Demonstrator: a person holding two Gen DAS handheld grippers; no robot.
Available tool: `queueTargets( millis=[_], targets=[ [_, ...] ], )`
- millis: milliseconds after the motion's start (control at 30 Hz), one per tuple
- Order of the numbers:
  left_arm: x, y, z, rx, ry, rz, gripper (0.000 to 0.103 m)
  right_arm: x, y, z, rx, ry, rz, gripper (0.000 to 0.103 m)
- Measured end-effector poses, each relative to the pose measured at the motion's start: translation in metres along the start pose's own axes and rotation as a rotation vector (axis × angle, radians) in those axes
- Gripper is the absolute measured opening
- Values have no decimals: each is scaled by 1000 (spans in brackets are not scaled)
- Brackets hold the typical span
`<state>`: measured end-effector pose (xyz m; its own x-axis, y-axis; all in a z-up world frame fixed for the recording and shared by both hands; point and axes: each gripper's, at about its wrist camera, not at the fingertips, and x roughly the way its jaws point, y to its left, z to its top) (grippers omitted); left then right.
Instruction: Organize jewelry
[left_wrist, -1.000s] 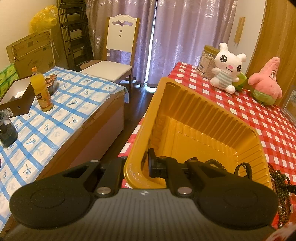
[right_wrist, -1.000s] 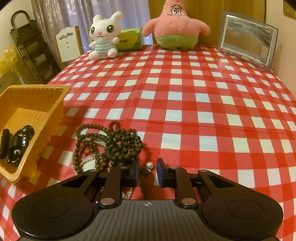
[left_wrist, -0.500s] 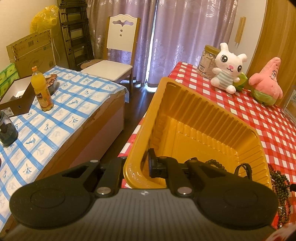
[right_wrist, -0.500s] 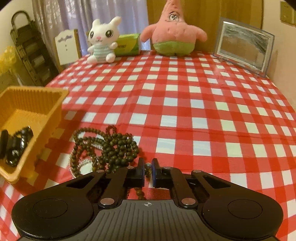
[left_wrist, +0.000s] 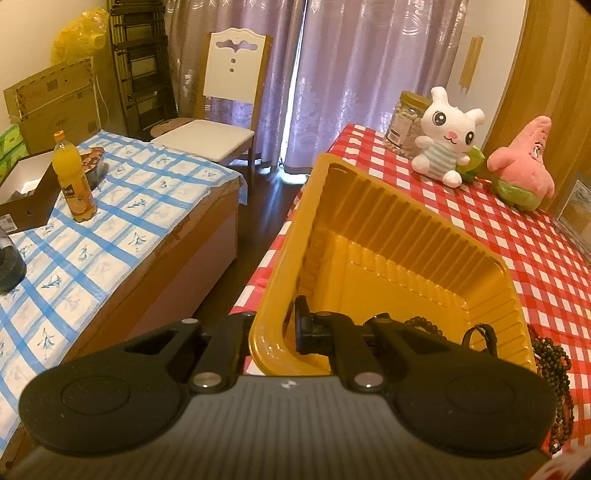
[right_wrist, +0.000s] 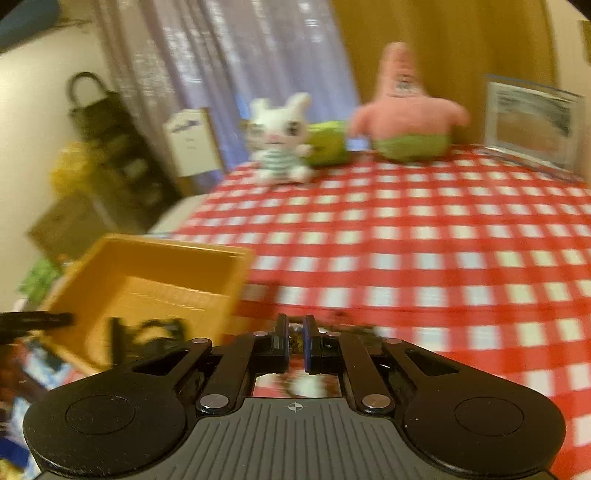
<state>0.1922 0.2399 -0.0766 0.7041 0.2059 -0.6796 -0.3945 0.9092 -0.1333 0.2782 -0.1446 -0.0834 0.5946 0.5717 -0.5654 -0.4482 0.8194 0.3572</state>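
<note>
on the checked surface (left_wrist: 517, 229) | tray (left_wrist: 388, 206) at its edge, wall clamped between left gripper (left_wrist: 275, 328) fingers; bracelets inside | bead pile (left_wrist: 554, 369) just beside tray | right gripper (right_wrist: 295, 338) fingers nipped on a dark bead strand | risk: thin hold slips, strand drags the pile or catches the tray rim, tray tips off the edge

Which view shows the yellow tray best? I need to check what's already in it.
The left wrist view: the yellow tray is sharp and seen from above, with dark beads at its near end. The left gripper grips its rim. In the right wrist view the tray is blurred, its contents only dark smears.
</note>
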Motion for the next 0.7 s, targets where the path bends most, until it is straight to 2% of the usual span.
queueTargets(
  millis=[167, 267, 500, 700],
  targets=[
    [2, 4, 0, 0, 7, -21, 7, 29, 46, -2, -70, 64, 141, 7],
    [3, 7, 0, -1, 8, -32, 6, 49, 63, -9, -89, 112, 170, 7],
    [5, 14, 1, -5, 14, -51, 6, 78, 76, -25, -86, 207, 158, 7],
    [8, 17, 2, -5, 18, -59, 6, 85, 76, -32, -67, 255, 143, 8]
  ],
)
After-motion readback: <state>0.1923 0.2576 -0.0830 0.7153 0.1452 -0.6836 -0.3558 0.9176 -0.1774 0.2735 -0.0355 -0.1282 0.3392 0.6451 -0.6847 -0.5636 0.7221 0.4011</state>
